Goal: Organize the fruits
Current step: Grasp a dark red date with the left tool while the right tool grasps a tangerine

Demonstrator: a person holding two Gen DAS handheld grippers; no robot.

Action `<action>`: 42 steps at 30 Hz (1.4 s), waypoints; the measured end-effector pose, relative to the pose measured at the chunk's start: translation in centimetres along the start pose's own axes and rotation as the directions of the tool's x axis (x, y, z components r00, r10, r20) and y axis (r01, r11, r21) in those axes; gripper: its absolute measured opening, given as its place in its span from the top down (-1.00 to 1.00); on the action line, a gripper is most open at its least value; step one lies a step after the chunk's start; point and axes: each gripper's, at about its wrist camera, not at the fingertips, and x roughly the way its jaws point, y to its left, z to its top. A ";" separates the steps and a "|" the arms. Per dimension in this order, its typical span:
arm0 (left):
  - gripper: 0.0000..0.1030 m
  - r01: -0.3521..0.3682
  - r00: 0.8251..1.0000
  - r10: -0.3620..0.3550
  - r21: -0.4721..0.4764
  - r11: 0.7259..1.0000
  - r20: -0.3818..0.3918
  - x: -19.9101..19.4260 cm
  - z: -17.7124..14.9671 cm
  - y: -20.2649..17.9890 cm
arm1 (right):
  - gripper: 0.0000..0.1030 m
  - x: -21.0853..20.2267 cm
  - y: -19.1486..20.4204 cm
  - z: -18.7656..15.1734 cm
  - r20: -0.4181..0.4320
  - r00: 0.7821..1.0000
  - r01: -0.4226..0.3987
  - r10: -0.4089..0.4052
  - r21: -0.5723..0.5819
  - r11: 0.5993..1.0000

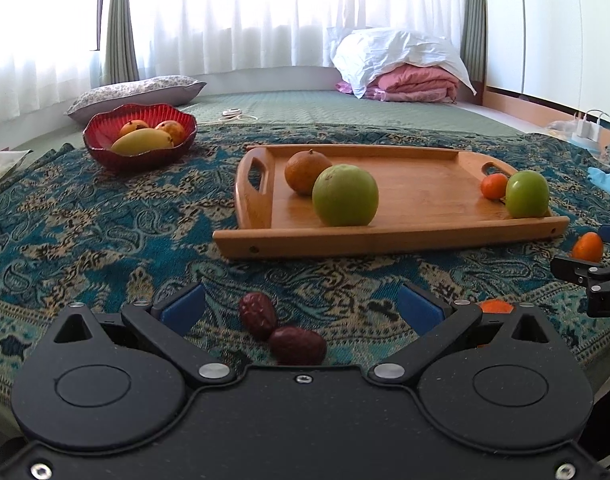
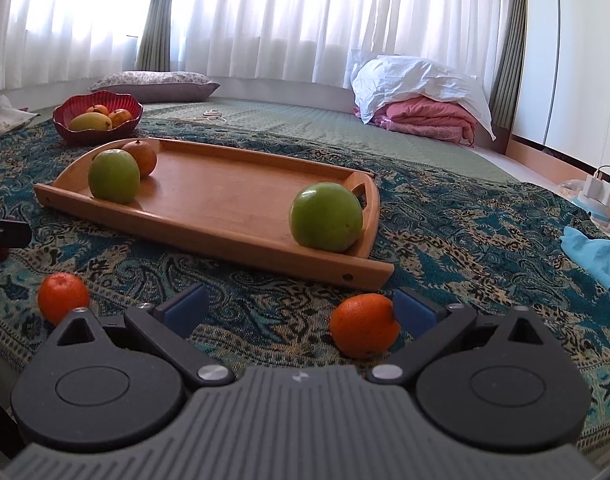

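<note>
Nearest in the left wrist view, the left gripper (image 1: 301, 308) is held low over a paisley-patterned teal cloth (image 1: 105, 232) with its blue-padded fingers spread wide apart; two dark red dried dates (image 1: 281, 330), touching one another, are found on the cloth between the fingers, gripped by neither. Nearest in the right wrist view, the right gripper (image 2: 301, 312) is likewise presented with its fingers apart; a small mandarin (image 2: 363, 324) is seen on the cloth between them, close against the right-hand blue pad, though contact cannot be confirmed. A second mandarin (image 2: 62, 296) is placed on the cloth just outside the left finger. Beyond the grippers, a wooden tray (image 2: 225, 196) with cut-out handles is laid on the cloth. On it are recorded a green apple (image 2: 325, 217) at the right end, a small orange fruit (image 1: 493, 186) just beside that apple, a second green apple (image 2: 114, 176) at the left end, and a brownish orange (image 2: 141, 156) directly behind it, apparently touching. Farther back to the left, a red scalloped bowl (image 2: 65, 114) is set, holding a yellow mango (image 2: 90, 122) and two orange-red fruits. Behind the cloth, a floral pillow (image 2: 157, 85), a folded pink blanket (image 2: 429, 118) under a white cover, and white curtains (image 2: 285, 20) are noted.
</note>
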 end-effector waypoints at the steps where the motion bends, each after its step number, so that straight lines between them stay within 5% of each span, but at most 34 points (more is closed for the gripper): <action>1: -0.99 -0.002 1.000 0.002 -0.003 1.000 -0.004 0.0 -0.1 0.1 | -1.00 0.0 0.0 -0.1 0.000 1.000 0.003 -0.003 -0.002 1.000; 13: -0.95 -0.009 1.000 0.009 0.001 1.000 -0.017 -0.4 -1.2 0.4 | -1.00 0.2 -0.7 -0.6 -0.024 0.998 0.051 -0.050 0.029 0.998; 28: 0.03 0.038 0.997 -0.037 0.011 0.999 -0.063 -0.7 -1.8 -0.4 | -0.92 0.5 -1.1 -1.2 -0.054 0.997 0.051 -0.048 0.050 0.997; 42: 0.44 0.039 0.998 -0.037 0.027 0.999 -0.051 -1.1 -1.5 -0.9 | -0.41 0.4 -1.7 -1.1 -0.064 0.996 0.074 -0.068 0.103 0.992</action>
